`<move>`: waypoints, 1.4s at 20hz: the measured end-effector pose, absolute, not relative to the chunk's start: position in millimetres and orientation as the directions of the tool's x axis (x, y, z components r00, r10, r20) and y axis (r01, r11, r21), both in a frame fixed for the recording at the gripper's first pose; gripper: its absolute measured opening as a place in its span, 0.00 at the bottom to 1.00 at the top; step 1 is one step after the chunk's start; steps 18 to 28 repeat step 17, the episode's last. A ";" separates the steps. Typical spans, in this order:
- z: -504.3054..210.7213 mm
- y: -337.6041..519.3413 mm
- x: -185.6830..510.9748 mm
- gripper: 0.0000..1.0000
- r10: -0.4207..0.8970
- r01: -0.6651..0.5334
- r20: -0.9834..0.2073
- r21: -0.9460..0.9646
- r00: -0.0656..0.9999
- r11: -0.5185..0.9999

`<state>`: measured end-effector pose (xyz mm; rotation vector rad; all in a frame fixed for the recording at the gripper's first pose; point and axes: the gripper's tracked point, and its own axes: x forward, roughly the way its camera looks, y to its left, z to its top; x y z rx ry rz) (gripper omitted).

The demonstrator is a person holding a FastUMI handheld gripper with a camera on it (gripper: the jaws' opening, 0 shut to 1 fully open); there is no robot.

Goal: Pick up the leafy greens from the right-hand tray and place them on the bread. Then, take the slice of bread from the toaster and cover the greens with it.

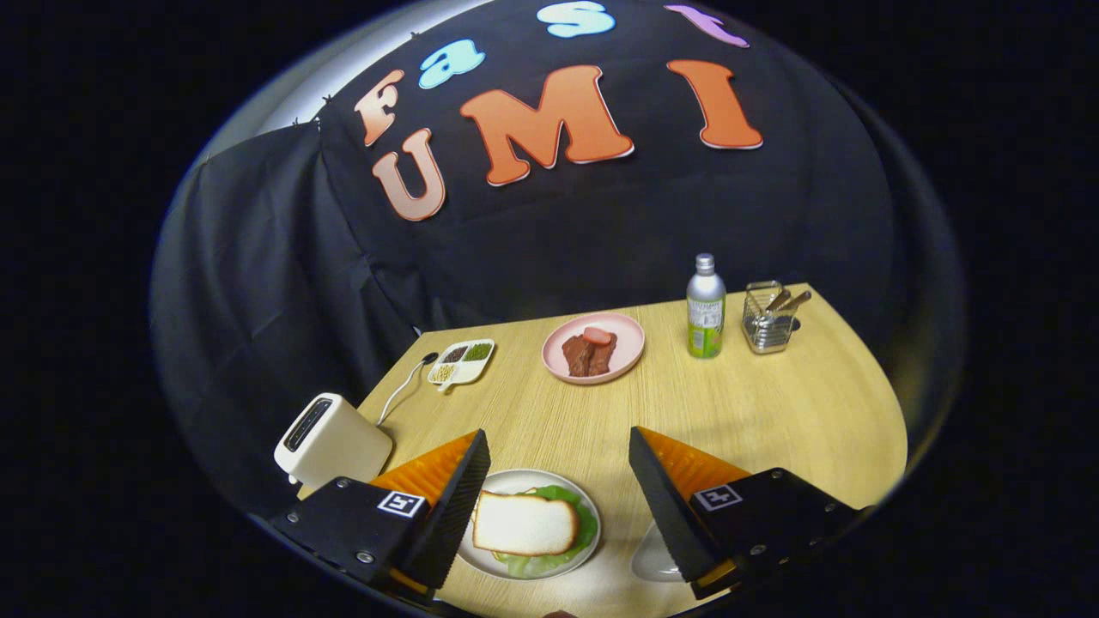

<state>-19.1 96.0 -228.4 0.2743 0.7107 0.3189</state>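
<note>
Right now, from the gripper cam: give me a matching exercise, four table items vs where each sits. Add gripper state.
Items:
1. bread slice
2. toaster
3. bottle
4. pink plate

Places:
A. beside the wire basket
B. mid-table, holding meat pieces
C. on the greens, between the fingers
D. at the table edge, beyond one finger

Pairs: 1-C, 2-D, 3-A, 4-B

The gripper is open, holding nothing.

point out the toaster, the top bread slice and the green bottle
toaster (pixel 330 445), gripper view, its front face
top bread slice (pixel 524 524), gripper view, middle of its upper face
green bottle (pixel 706 319), gripper view, its label
</note>
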 end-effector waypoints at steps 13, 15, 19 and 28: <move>-104.3 76.9 5.7 0.98 0.251 -0.198 -0.354 0.180 0.901 0.964; -86.9 73.6 7.8 0.98 0.232 -0.189 -0.306 0.165 0.923 0.968; -74.0 71.1 8.8 0.98 0.213 -0.178 -0.264 0.151 0.941 0.973; -74.0 71.1 8.8 0.98 0.213 -0.178 -0.264 0.151 0.941 0.973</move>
